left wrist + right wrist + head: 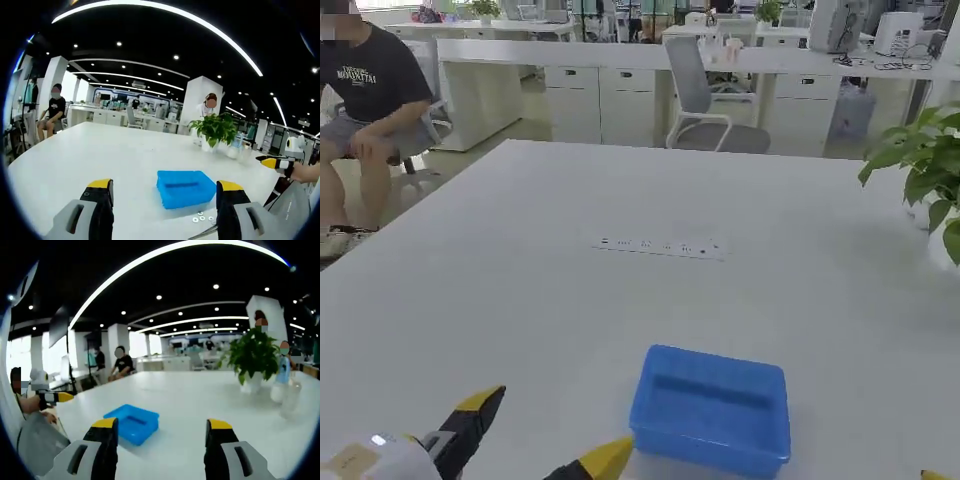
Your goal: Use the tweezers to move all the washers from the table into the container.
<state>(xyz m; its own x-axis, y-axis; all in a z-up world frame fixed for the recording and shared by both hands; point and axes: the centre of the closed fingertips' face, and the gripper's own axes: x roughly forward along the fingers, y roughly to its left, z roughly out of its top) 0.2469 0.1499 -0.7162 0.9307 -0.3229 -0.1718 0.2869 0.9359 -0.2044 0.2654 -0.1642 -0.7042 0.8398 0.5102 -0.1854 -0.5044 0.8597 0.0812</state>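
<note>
1. The left claw [548,427] hovers over the near left edge of the white desk [620,190]. Its two yellow-tipped jaws stand wide apart with nothing between them.
2. The right claw [162,423] is also spread wide and holds nothing. In the left gripper view one of its yellow tips comes in from the right, well apart from the left claw.
3. The blue container [710,405] sits close to the near edge of the desk, about midway along it. It is a shallow rectangular tray, and no washer can be made out inside it.
4. The washers [202,216] are a small cluster of silvery rings lying flat on the desk, just beside the container's near corner. They are outside it and touch neither claw.
5. The tweezers [204,233] lie on the desk next to the washers, on the side nearer the left claw. They are a thin metal strip, partly hidden behind one of that claw's jaws.
6. A power strip [660,247] is set flat into the middle of the desk.
7. A leafy plant [925,170] stands at the right edge of the desk.
8. Beyond the far left corner a person [370,90] sits on a seat, and an office chair [705,100] stands past the far edge.
</note>
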